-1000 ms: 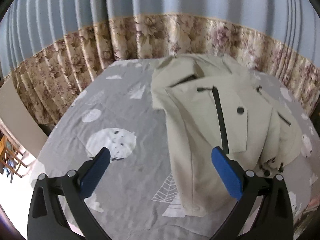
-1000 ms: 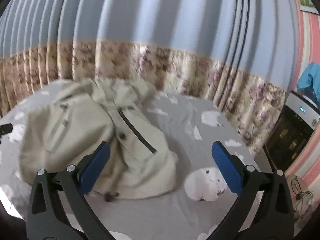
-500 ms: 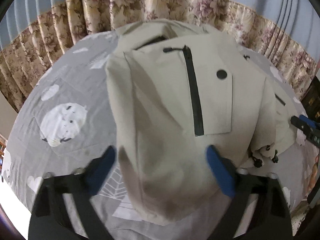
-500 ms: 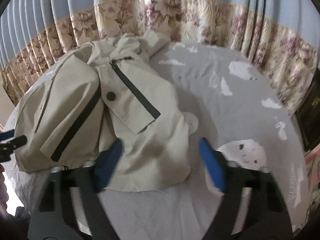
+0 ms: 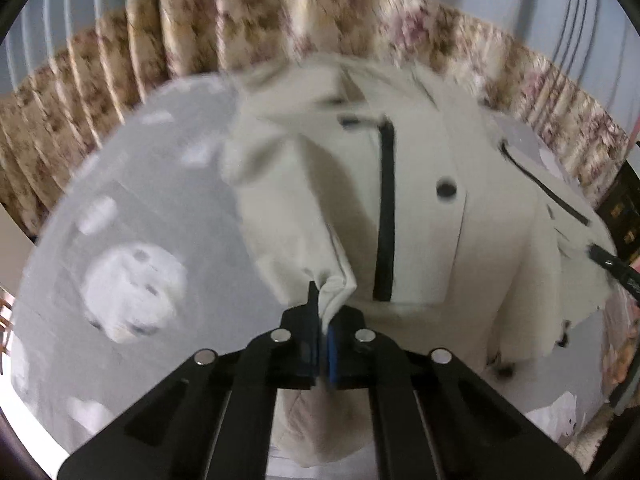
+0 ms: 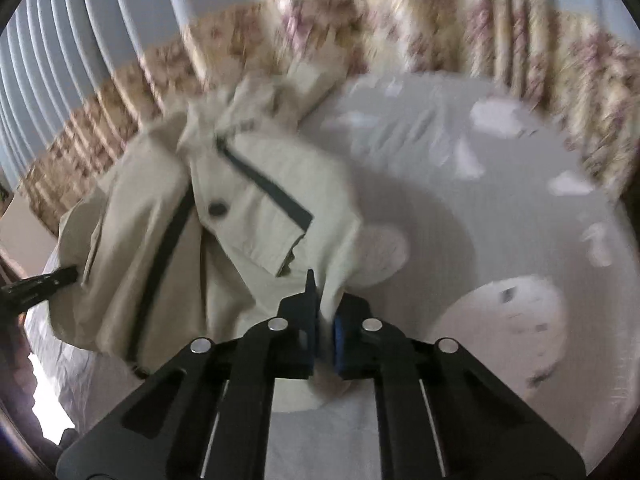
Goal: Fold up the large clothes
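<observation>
A beige jacket with black zippers and a dark snap button lies partly folded on a grey patterned bedsheet. My left gripper is shut on the jacket's near left hem, with cloth bunched between the blue pads. My right gripper is shut on the jacket's near right hem. Each gripper's tip shows at the far side of the other view: the right one and the left one. Both views are motion-blurred.
The bedsheet has white animal and cloud prints and spreads left and right of the jacket. Floral and blue curtains hang behind the bed. A dark appliance stands at the right edge.
Both grippers dropped from open above the bed to the jacket's near hem and closed on the cloth. The hem is now pulled up into folds at each gripper.
</observation>
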Tool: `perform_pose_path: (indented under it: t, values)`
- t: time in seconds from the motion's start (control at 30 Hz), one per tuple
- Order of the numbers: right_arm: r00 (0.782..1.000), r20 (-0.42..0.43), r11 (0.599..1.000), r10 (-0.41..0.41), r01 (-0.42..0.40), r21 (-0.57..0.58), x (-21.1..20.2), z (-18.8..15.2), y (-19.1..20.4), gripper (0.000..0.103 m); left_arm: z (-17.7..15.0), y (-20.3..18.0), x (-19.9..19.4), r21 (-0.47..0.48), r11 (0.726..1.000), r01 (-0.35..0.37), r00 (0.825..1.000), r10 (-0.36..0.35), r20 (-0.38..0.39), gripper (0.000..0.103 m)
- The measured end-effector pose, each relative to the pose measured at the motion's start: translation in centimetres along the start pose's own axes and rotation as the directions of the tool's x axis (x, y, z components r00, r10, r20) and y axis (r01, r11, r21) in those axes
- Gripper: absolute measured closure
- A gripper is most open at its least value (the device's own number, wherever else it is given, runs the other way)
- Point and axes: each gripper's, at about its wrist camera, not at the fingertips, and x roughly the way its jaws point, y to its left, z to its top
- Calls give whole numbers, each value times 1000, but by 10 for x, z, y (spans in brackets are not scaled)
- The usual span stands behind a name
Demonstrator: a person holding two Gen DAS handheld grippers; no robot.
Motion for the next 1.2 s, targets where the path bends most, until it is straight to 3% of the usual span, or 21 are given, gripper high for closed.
perform_pose_path:
  t: [0.13, 0.2, 0.27, 0.37, 0.47, 0.63, 0.7, 0.73, 0.77, 0.8, 0.83, 0.9, 1.0, 1.07, 1.2]
  values:
    - [986, 163, 999, -27, 22, 36, -67, 10, -5, 98, 21, 1, -41, 22, 998, 57, 993, -59, 104, 100]
    - [975, 211, 998, -63, 58, 30, -101, 11, -2, 98, 26, -9, -61, 61, 996, 58, 985, -67, 157, 100]
    - [974, 217, 997, -70, 63, 39, -121, 9, -2, 98, 24, -13, -67, 89, 995, 51, 985, -65, 160, 100]
    - [988, 136, 996, -79, 71, 59, -118, -6, -6, 98, 19, -4, -52, 80, 997, -2, 994, -7, 112, 100]
    - [996, 19, 992, -83, 80, 97, -94, -30, -13, 98, 0, 33, -24, 16, 1000, -6, 1000, 6, -12, 100]
    - [987, -126, 990, -99, 110, 88, -59, -60, -16, 96, -32, 53, -8, -6, 1000, 14, 994, -14, -105, 98]
    - [985, -136, 992, -102, 112, 62, -56, -63, -15, 90, -41, 52, -14, 13, 1000, -14, 997, 15, -78, 89]
    - [989, -121, 993, -87, 96, 73, -62, -61, -18, 86, -42, 54, -19, 22, 999, -38, 997, 40, -66, 76]
    - [992, -105, 993, -69, 79, 93, -68, -60, -23, 80, -42, 56, -23, 28, 998, -64, 996, 66, -64, 47]
    - [997, -73, 990, -22, 32, 141, -78, -53, -33, 73, -42, 58, -29, 29, 994, -101, 993, 103, -52, 34]
    - [999, -38, 983, 13, -6, 183, -87, -46, -42, 67, -39, 62, -35, 25, 991, -134, 990, 135, -32, 28]
    - [1000, 25, 977, 18, -23, 211, -102, -26, -53, 61, -30, 71, -45, 18, 989, -148, 989, 148, -13, 28]
    - [996, 73, 990, -60, 50, 130, -98, 10, -44, 56, 0, 77, -50, 23, 986, -165, 986, 165, 31, 27]
    - [995, 87, 995, -43, 36, 89, -85, 28, -35, 55, 19, 75, -45, 35, 983, -181, 983, 180, 46, 27]
    - [996, 89, 1000, 2, 0, -25, -43, 72, -9, 48, 72, 62, -27, 75, 991, -108, 993, 103, 63, 25]
